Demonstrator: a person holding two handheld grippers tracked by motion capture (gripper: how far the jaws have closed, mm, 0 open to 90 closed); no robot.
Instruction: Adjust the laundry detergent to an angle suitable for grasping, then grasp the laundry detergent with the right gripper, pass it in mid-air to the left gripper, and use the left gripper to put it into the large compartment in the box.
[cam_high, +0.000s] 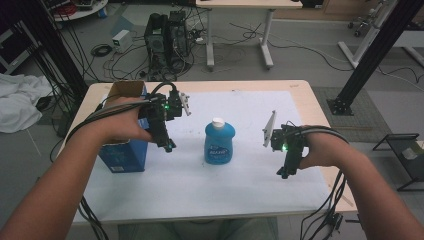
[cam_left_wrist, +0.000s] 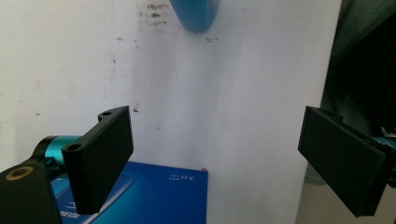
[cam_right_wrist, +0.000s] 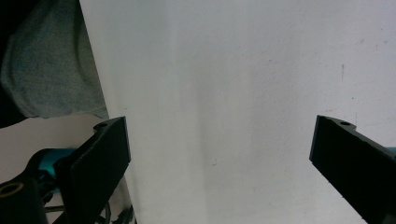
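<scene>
A blue bottle (cam_high: 219, 142) with a white cap stands upright in the middle of the white mat (cam_high: 240, 185). Left of it is a blue box (cam_high: 125, 152) with an open cardboard top. My left gripper (cam_high: 169, 145) hangs beside the box's right edge, pointing down, apart from the bottle. In the left gripper view its jaws (cam_left_wrist: 219, 158) stand open and hold nothing, with the box (cam_left_wrist: 163, 193) below and the bottle's base (cam_left_wrist: 195, 14) farther off. To the right of the bottle, my right gripper (cam_high: 285, 172) is open over bare mat (cam_right_wrist: 224, 93).
The wooden table (cam_high: 310, 100) reaches past the mat on every side. On the floor behind are a computer tower (cam_high: 167, 40) with cables, another table (cam_high: 240, 30) and a black frame post (cam_high: 370, 55). White cloth (cam_high: 20, 105) lies at left, a black crate (cam_high: 407, 155) at right.
</scene>
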